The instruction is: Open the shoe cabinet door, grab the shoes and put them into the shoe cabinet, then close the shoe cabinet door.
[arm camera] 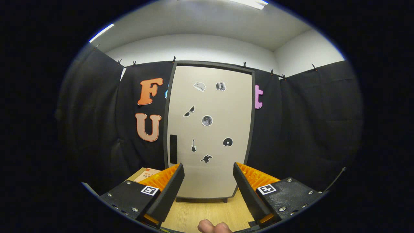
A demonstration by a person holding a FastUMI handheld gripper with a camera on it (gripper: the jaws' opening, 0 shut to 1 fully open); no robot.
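Note:
The shoe cabinet (208, 129) stands upright straight ahead, a tall beige box with a dark frame. Its door is shut and carries several small stickers. A dark vertical handle (173, 149) sits on the door's left side, a little above my left finger. My gripper (208, 171) is open, its two fingers wide apart with nothing between them, held some way back from the door on the near side of the wooden table (207, 215).
A cardboard box (147, 174) lies on the table left of the cabinet, partly behind my left finger. Fingertips of a person's hand (214, 227) show just below the gripper. Black cloth walls close in behind and on both sides.

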